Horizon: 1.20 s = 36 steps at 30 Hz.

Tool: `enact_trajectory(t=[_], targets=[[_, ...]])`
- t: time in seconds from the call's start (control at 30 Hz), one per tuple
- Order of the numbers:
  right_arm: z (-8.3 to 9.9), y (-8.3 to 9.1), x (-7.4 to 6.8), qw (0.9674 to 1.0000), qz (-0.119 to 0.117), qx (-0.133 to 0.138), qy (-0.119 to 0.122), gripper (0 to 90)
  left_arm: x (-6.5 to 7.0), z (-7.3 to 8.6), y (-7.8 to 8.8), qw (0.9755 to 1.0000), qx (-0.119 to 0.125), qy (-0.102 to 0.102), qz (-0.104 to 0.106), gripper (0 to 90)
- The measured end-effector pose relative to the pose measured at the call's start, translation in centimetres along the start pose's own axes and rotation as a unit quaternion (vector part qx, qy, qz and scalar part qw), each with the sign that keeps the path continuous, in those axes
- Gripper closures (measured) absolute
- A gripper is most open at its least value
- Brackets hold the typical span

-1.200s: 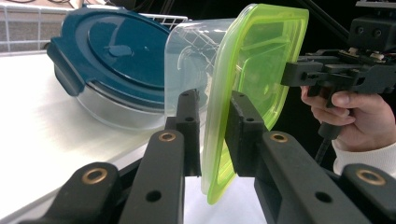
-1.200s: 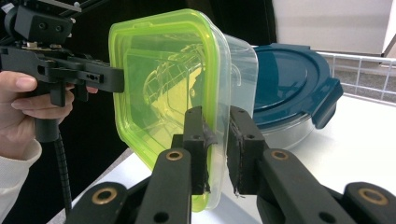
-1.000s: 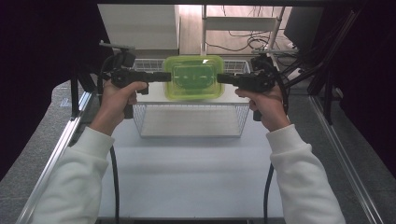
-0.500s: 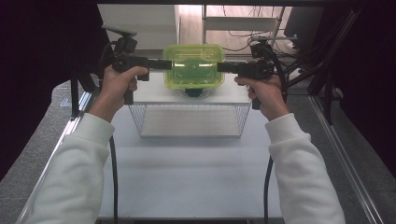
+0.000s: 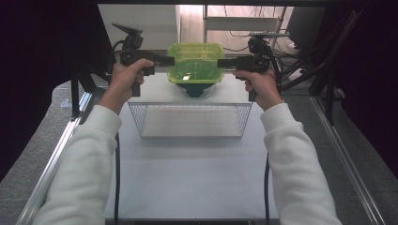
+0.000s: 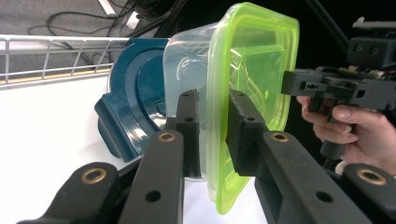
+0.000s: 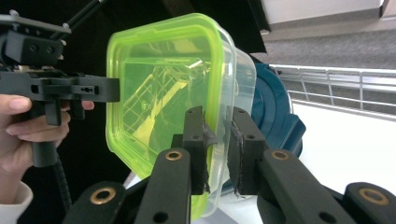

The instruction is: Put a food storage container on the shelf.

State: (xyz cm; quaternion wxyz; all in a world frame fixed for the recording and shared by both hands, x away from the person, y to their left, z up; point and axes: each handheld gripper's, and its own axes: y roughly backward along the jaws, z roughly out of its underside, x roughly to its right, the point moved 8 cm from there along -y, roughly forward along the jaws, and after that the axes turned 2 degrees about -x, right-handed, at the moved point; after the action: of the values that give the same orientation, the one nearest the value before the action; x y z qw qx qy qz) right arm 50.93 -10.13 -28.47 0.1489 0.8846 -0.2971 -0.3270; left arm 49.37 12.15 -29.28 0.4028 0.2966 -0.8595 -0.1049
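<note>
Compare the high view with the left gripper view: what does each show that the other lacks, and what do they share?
High view alone: both white sleeves, the whole wire basket in front of the box, and the left gripper from outside, clamped on the box's edge.

Left gripper view alone: its own jaws close up, pinching the green lid at the rim, with the clear box tilted on its side and cables on the floor.

Both: the green lid, the clear box, the blue lid beneath it, and the right gripper on the far edge.
</note>
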Motion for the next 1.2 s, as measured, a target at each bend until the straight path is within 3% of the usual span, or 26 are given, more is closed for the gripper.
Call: enact_trajectory(t=[0.33, 0.43, 0.63, 0.7, 0.73, 0.83, 0.93, 1.07, 1.2], targets=[[-0.8, -1.7, 1.7, 0.9978, -0.008, 0.003, -0.066, 70.9, -1.9, -1.0, -1.3, 0.9983, 0.009, 0.057, 0.002, 74.0], [-0.8, -2.0, 2.2, 0.9959, -0.019, 0.008, -0.088, 69.6, -2.2, -1.2, -1.6, 0.9980, 0.012, 0.063, 0.003, 72.6], [-0.9, -2.2, 2.4, 0.9949, -0.019, 0.015, -0.098, 67.2, -2.7, -1.1, -1.9, 0.9972, 0.024, 0.069, 0.014, 70.6], [-0.9, -2.3, 2.4, 0.9945, -0.022, 0.020, -0.101, 61.3, -2.8, -1.0, -2.1, 0.9972, 0.023, 0.070, 0.012, 66.1], [-0.9, -2.3, 2.4, 0.9946, -0.020, 0.022, -0.100, 57.4, -2.8, -1.0, -2.2, 0.9972, 0.023, 0.071, 0.006, 59.6], [-1.1, -2.3, 2.2, 0.9956, -0.018, 0.046, -0.079, 42.7, -3.0, -1.1, -2.4, 0.9974, 0.028, 0.065, -0.013, 35.6], [-1.1, -2.3, 2.0, 0.9952, -0.030, 0.056, -0.074, 28.8, -2.8, -1.4, -1.9, 0.9976, 0.048, 0.044, -0.022, 25.0], [-1.0, -1.9, 1.9, 0.9960, -0.019, 0.063, -0.061, 18.9, -2.5, -1.3, -1.0, 0.9968, 0.064, 0.015, -0.045, 16.7], [-0.9, -1.2, 2.1, 0.9971, 0.000, 0.062, -0.044, 16.4, -1.9, -1.0, -0.2, 0.9959, 0.076, -0.011, -0.048, 15.0]])
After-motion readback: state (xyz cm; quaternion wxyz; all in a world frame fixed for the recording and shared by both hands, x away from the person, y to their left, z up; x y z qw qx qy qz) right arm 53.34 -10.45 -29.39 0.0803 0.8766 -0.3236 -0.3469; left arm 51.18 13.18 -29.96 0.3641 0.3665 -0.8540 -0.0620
